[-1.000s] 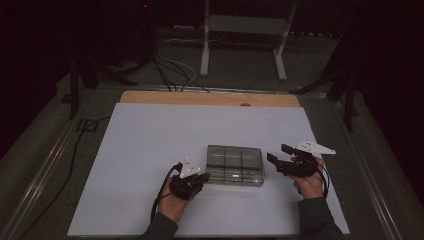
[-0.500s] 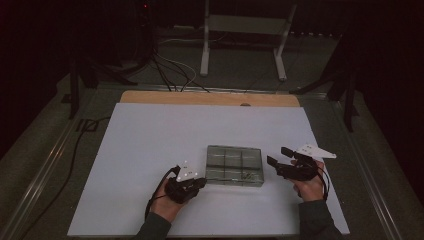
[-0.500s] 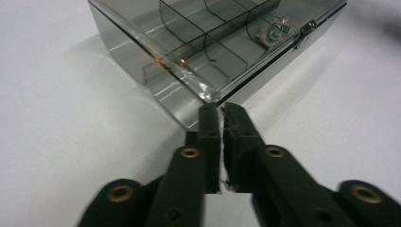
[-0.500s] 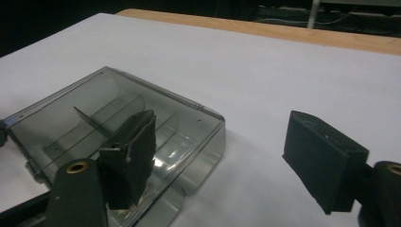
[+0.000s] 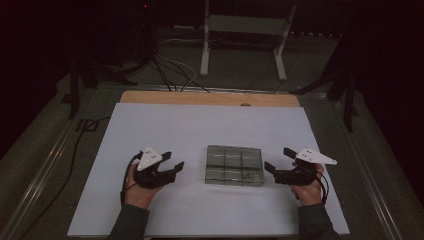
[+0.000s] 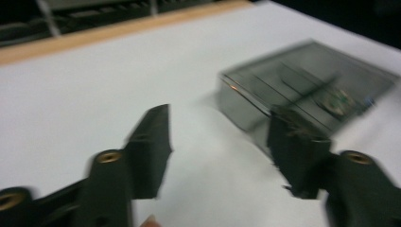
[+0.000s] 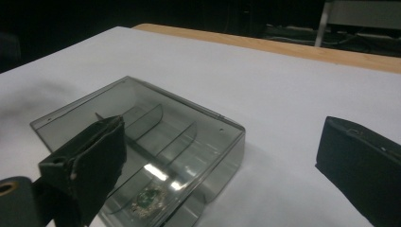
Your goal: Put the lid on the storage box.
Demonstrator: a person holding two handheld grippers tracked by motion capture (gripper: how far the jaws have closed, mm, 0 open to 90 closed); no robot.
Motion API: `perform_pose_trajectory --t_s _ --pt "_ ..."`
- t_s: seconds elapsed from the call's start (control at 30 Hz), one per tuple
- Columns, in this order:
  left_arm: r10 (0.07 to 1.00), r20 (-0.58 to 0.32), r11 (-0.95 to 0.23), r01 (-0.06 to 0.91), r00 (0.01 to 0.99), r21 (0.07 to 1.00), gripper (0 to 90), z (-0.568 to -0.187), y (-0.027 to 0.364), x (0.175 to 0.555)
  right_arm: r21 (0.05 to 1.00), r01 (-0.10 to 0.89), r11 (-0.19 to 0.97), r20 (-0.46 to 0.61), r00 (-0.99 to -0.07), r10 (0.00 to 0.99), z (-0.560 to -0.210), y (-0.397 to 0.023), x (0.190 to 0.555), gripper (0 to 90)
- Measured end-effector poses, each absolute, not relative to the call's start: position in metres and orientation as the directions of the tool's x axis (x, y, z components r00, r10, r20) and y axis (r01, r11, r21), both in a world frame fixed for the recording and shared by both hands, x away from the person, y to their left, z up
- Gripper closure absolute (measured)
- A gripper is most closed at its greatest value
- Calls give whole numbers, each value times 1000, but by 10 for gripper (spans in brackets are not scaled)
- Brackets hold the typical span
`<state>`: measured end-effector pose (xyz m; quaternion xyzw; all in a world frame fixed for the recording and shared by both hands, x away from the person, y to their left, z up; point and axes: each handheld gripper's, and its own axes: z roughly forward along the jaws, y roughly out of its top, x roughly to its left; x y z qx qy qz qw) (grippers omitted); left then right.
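Observation:
A smoky clear compartment box (image 5: 234,165) with its lid down lies on the white mat (image 5: 200,125). A small green item (image 7: 149,196) sits in one near compartment. My left gripper (image 5: 174,160) hovers a little left of the box, apart from it. Its jaws have just been opening and nothing is between them. In the left gripper view the box (image 6: 302,80) lies ahead to the right of the open left gripper (image 6: 220,118). My right gripper (image 5: 276,159) stands just right of the box, its jaws having just opened wider, with nothing between them. The right gripper view has the box (image 7: 142,137) beside my right gripper (image 7: 222,127).
A wooden strip (image 5: 210,98) runs along the mat's far edge. Beyond it stand a white metal frame (image 5: 242,45) and loose cables (image 5: 170,70). Another cable (image 5: 82,135) trails along the left of the mat. Metal rails (image 5: 45,170) border the table.
My left gripper has drawn away from the box's left side toward the left and its jaws have opened. The right gripper has stayed in place and its jaws stand wider.

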<state>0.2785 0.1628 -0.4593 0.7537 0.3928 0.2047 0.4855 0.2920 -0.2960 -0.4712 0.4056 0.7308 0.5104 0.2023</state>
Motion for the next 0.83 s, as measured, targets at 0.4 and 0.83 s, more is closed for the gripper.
perform_pose_trajectory --t_s 0.4,0.83 --pt "852 -42 -167 346 522 923 21 -457 208 277 931 337 142 86 -579 811 -469 -293 284 0" --pt "889 -57 -136 379 455 915 12 -470 226 278 920 365 143 91 -553 828 -473 -291 287 0"
